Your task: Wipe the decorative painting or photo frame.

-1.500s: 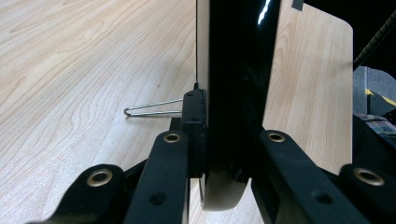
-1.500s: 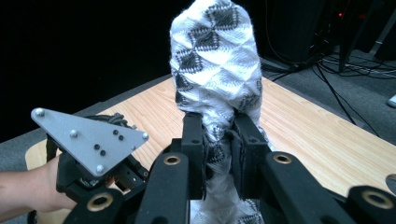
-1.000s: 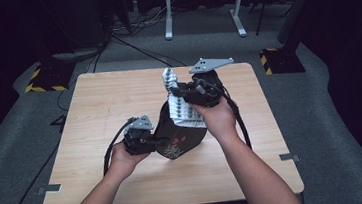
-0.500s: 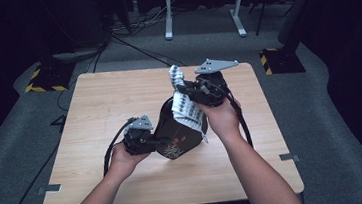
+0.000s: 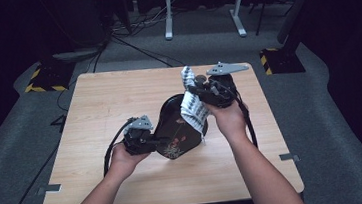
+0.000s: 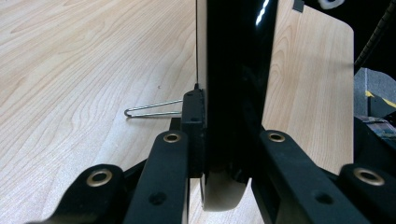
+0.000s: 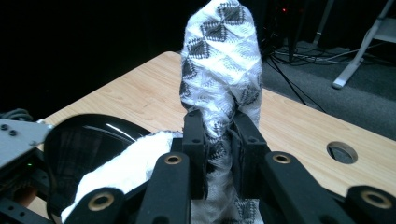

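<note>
A glossy black plate [image 5: 174,128] with a flower design stands tilted on edge at the middle of the wooden table [image 5: 94,105]. My left gripper [image 5: 148,141] is shut on its lower left rim; in the left gripper view the jaws [image 6: 226,140] clamp the plate's edge [image 6: 236,70]. My right gripper [image 5: 196,88] is shut on a white cloth with a grey diamond pattern [image 5: 193,108], which hangs against the plate's upper right side. In the right gripper view the cloth [image 7: 219,60] rises from between the jaws [image 7: 219,126], with the plate [image 7: 79,144] at lower left.
A thin bent wire [image 6: 154,108] lies on the table beside the plate. The tabletop has a round hole [image 7: 342,152] near its far edge. Behind the table are a white frame [image 5: 200,4], floor cables and yellow-black striped blocks [image 5: 46,77].
My right gripper has moved a little to the right and down with the cloth over the plate. More of the plate's black face now shows. The left gripper has kept still.
</note>
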`<state>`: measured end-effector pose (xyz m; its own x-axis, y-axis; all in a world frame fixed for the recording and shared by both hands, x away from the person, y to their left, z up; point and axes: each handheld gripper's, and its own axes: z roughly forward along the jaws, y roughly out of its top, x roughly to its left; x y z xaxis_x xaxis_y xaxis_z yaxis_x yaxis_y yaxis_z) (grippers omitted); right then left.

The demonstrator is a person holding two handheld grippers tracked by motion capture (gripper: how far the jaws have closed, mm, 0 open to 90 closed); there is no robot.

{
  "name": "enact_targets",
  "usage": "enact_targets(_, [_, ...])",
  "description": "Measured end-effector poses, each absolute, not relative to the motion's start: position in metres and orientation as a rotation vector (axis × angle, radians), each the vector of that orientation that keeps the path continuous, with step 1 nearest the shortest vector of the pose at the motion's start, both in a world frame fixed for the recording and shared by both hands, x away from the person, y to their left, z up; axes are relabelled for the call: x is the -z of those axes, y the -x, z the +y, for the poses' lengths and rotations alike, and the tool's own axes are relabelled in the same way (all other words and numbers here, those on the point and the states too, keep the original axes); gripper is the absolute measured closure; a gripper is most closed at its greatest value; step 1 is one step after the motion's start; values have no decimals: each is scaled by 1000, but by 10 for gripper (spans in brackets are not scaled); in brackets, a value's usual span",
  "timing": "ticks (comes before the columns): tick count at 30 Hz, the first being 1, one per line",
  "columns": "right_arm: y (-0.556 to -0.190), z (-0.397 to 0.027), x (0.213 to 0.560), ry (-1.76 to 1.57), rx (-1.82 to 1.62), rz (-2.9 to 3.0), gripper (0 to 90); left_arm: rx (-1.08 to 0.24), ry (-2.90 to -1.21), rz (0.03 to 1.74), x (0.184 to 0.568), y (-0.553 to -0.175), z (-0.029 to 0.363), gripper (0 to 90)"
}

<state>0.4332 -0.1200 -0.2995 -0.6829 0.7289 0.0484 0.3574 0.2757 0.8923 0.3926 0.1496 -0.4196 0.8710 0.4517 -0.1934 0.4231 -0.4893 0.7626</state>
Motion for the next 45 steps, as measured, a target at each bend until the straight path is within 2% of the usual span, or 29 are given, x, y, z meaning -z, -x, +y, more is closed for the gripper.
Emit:
enact_targets(36, [-442, -158, 322, -1123, -1281, 2124, 783, -40, -2144, 630, 419, -393, 149, 802])
enact_targets(45, [-432, -166, 310, -1102, -1323, 2139, 784, -39, -2144, 628, 420, -393, 149, 803])
